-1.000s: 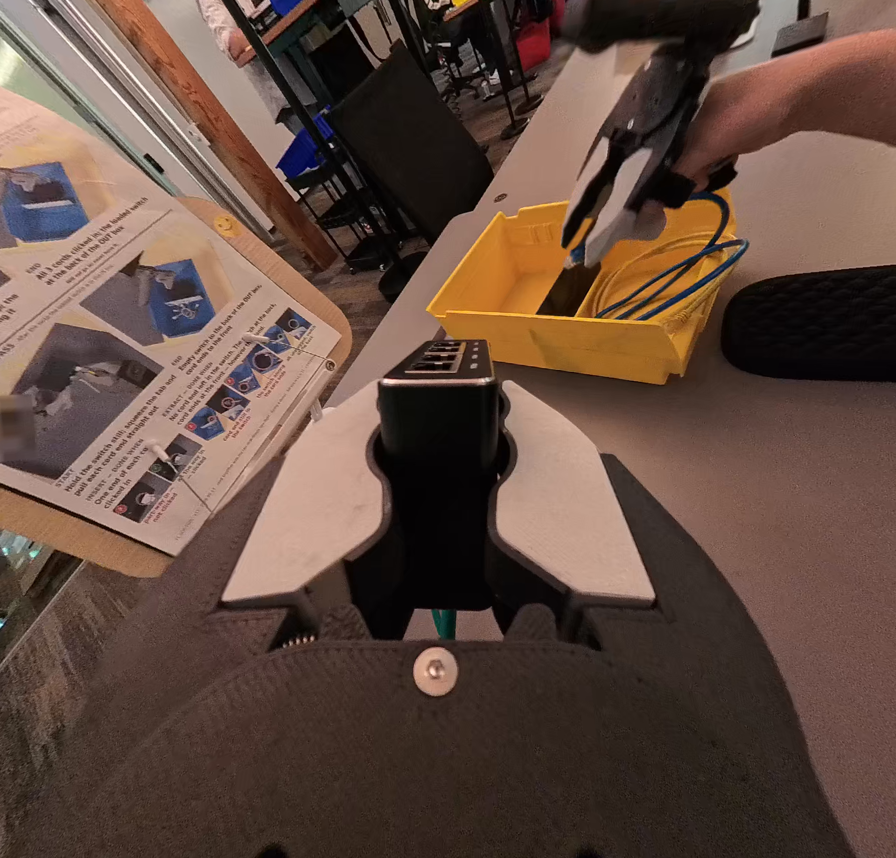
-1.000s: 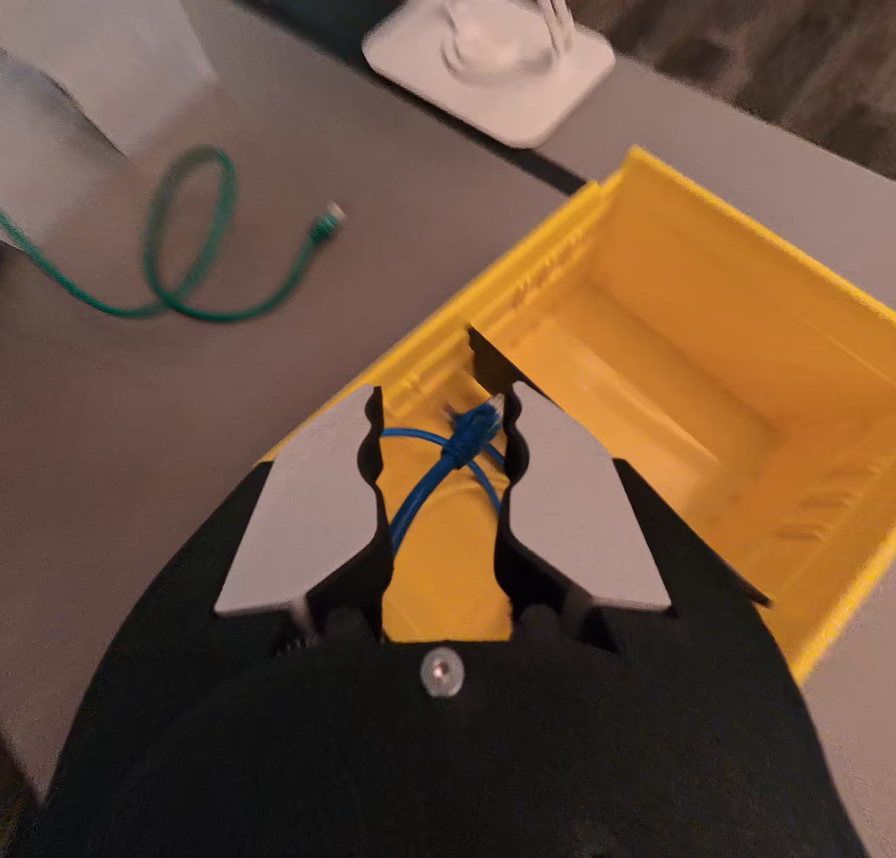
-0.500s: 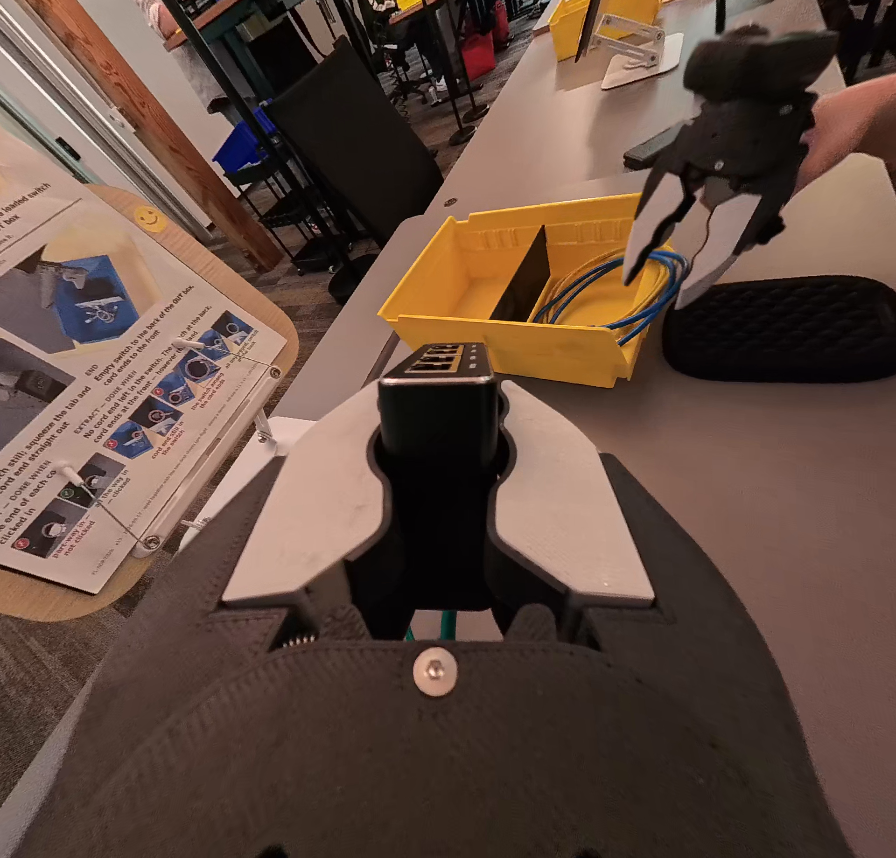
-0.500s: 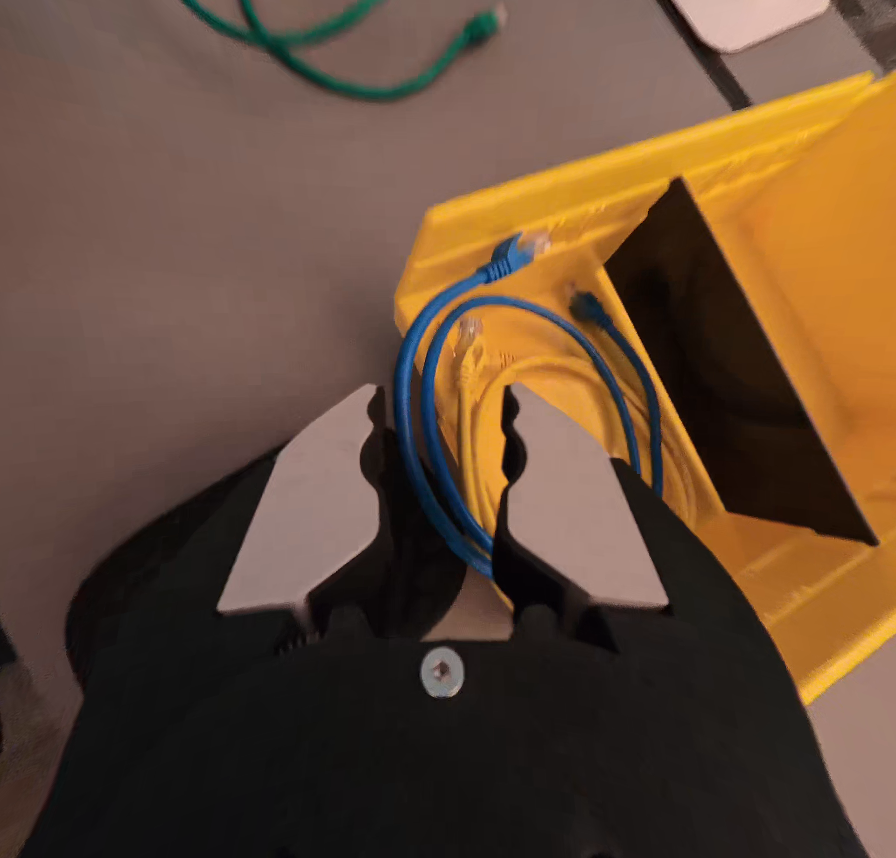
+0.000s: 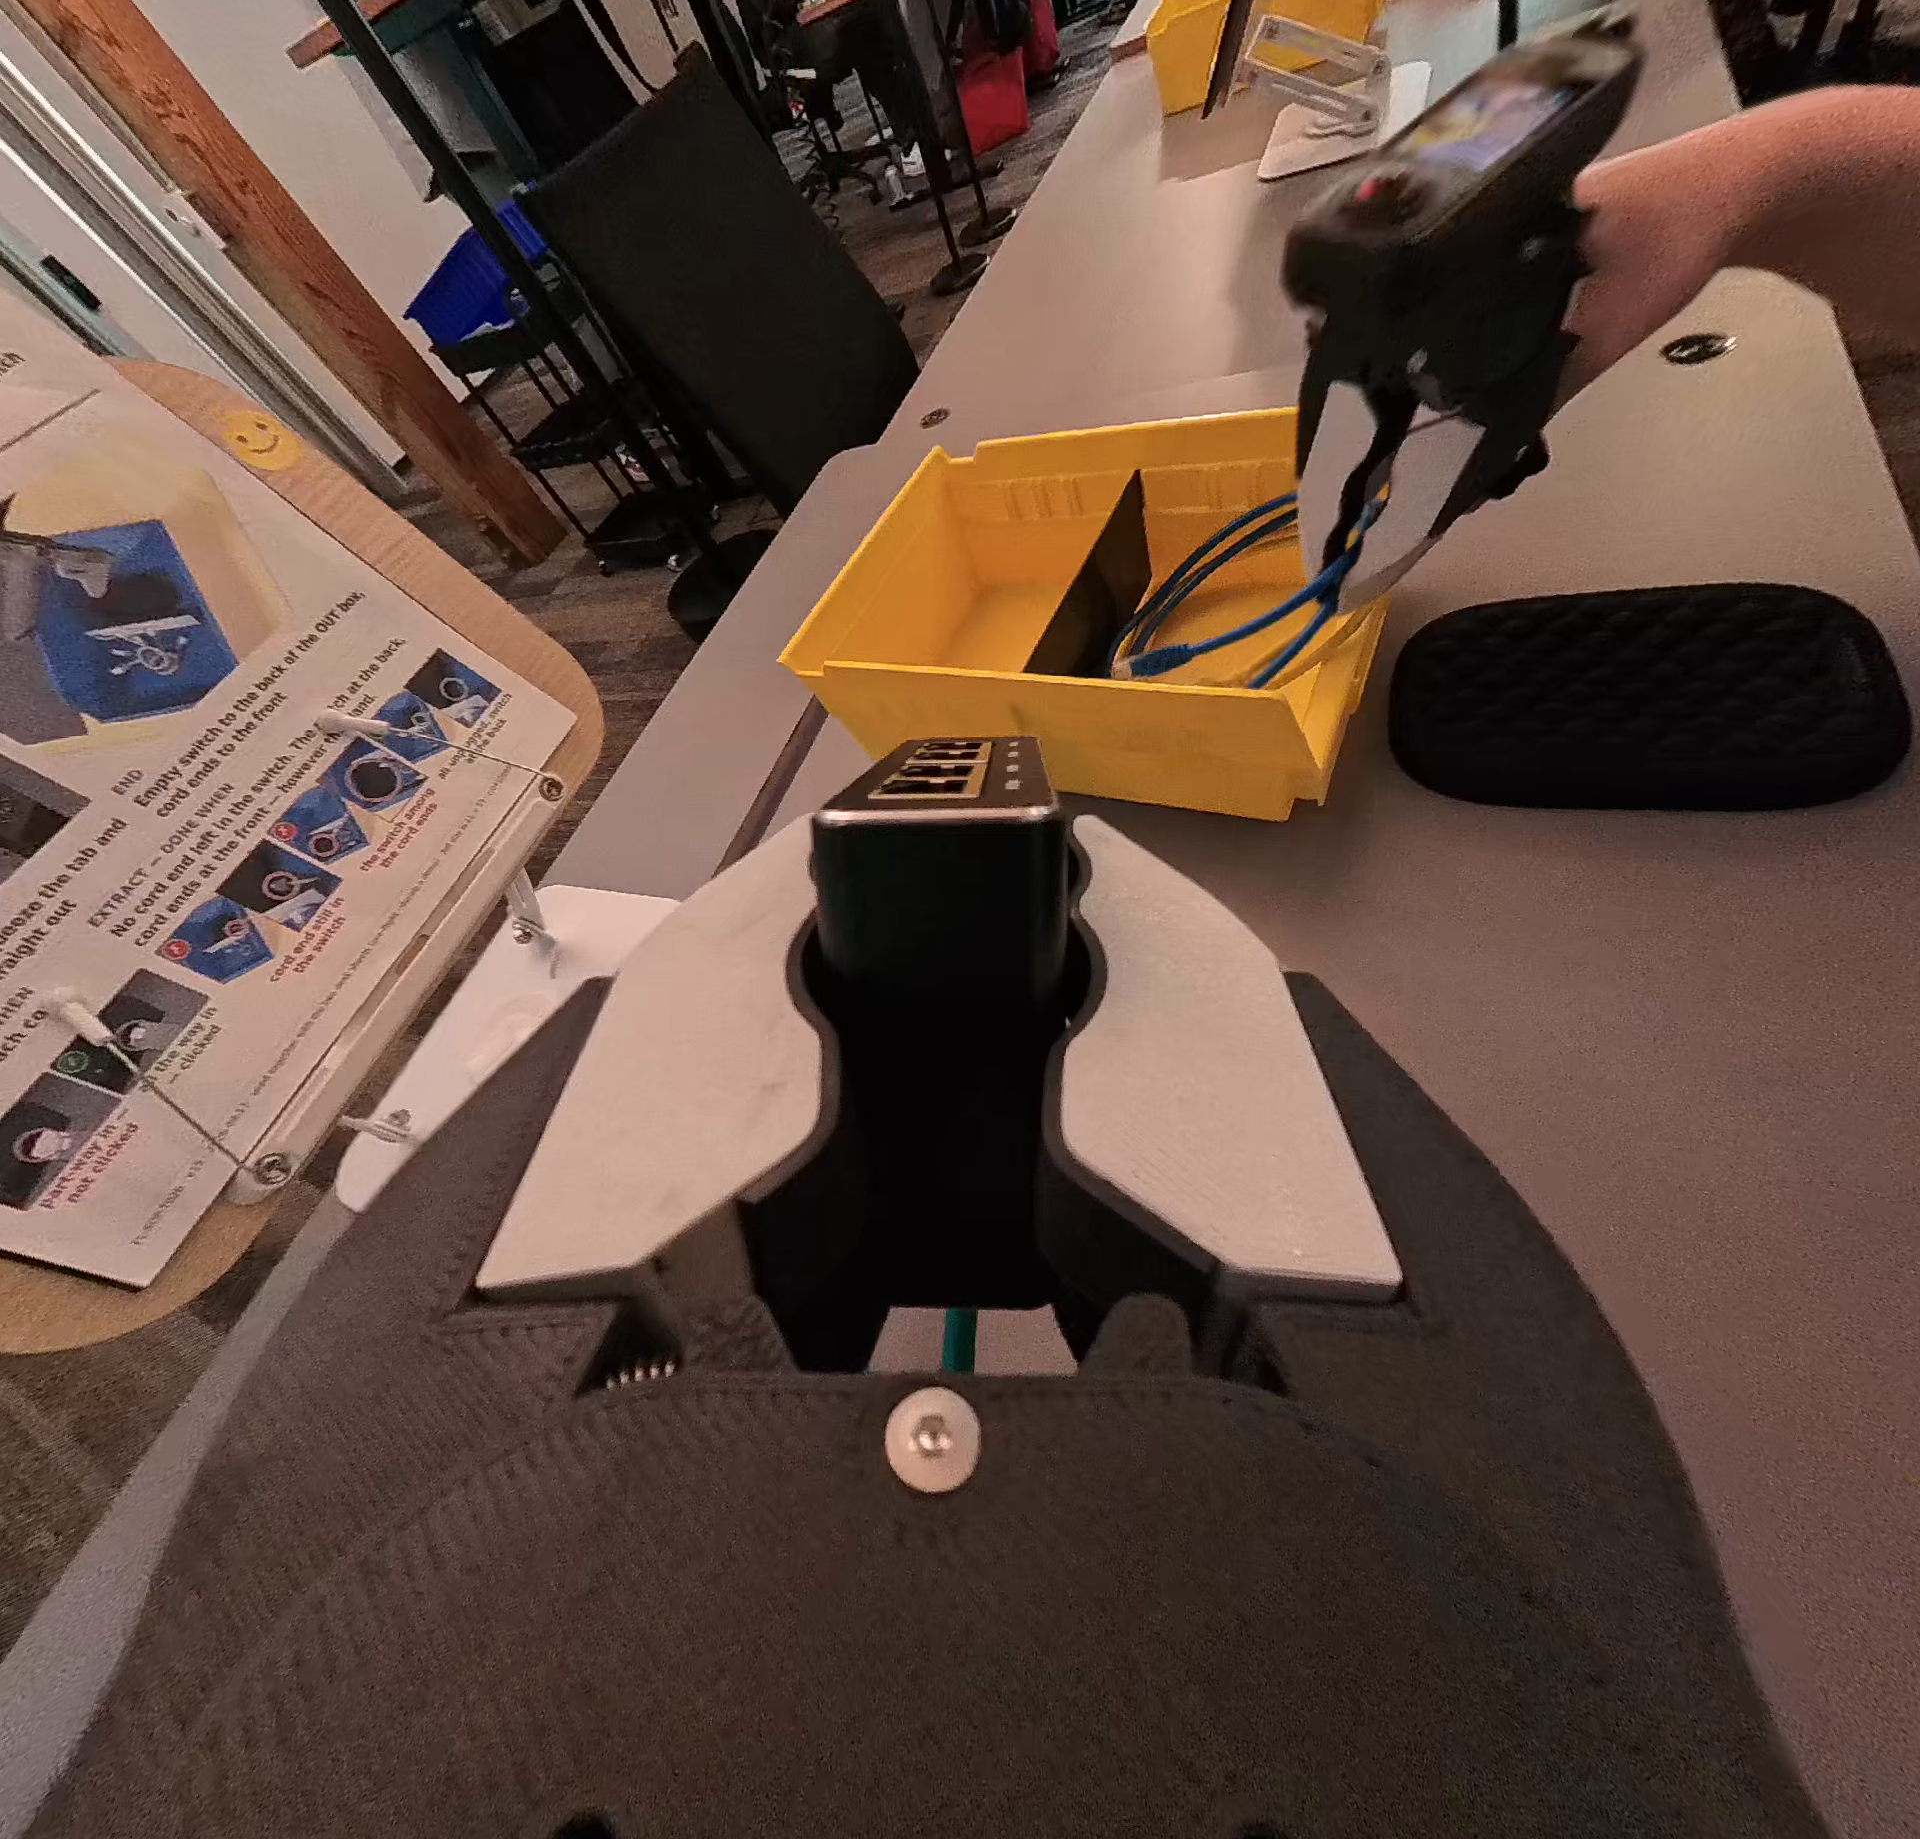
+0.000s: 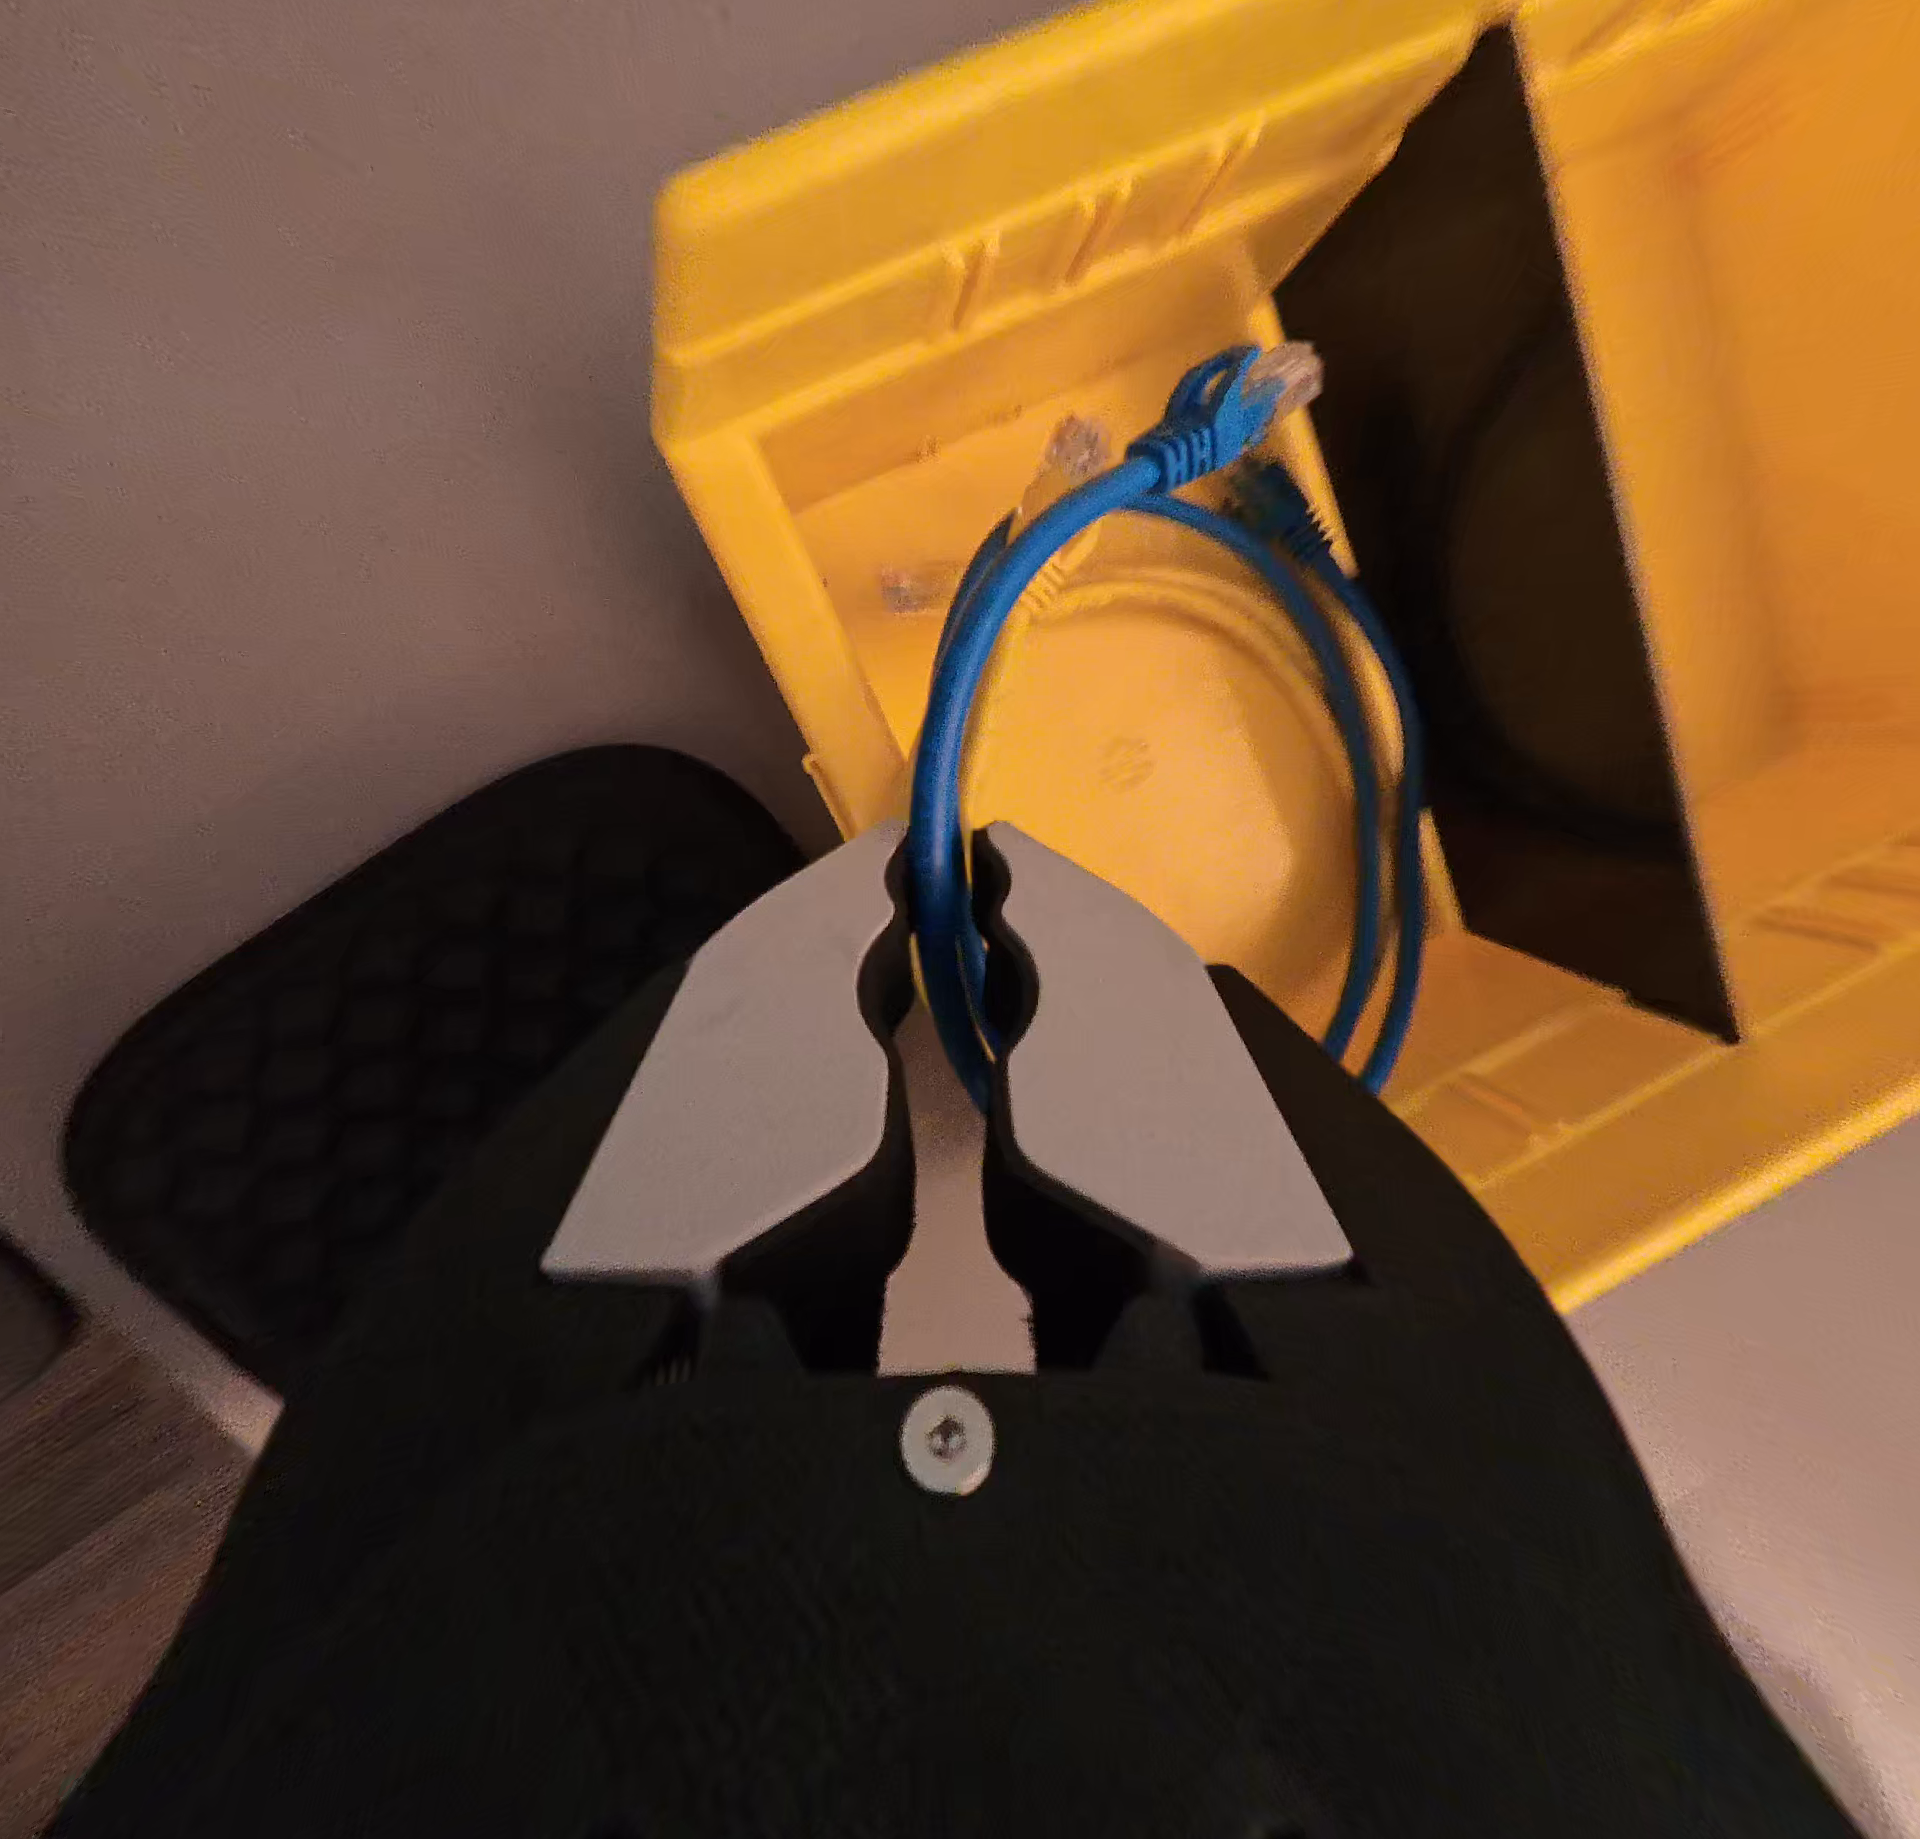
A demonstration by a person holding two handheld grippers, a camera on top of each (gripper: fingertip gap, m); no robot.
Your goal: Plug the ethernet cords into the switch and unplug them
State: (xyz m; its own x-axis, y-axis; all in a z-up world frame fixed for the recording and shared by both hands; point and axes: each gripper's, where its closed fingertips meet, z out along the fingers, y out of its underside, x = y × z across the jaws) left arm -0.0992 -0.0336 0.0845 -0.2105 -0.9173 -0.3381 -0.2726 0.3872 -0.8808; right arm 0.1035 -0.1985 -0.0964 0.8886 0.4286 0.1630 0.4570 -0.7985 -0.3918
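Note:
My left gripper [image 5: 940,833] is shut on the black ethernet switch [image 5: 940,916], holding it upright above the grey table with its row of ports facing up. A green cord [image 5: 954,1342] shows just below it. My right gripper [image 6: 943,833] is shut on the coiled blue ethernet cord [image 6: 1382,709], pinching two strands at the fingertips over the yellow bin [image 6: 935,262]. It also shows in the left wrist view [image 5: 1351,568], at the bin's [image 5: 1039,729] right end, with the blue cord [image 5: 1195,605] hanging from it. A coiled yellow cord [image 6: 1164,636] lies in the bin.
A black divider [image 5: 1091,594] splits the bin. A black padded mat [image 5: 1652,698] lies right of the bin. An instruction board [image 5: 239,854] on a white stand is at the left table edge. A second yellow bin [image 5: 1268,13] and a stand sit on the far table. Some 30 cm of space lies between my two pairs of fingers.
My right gripper went from open above the bin to shut on the blue cord's strands at the bin's right end. The left gripper kept hold of the switch and shifted slightly.

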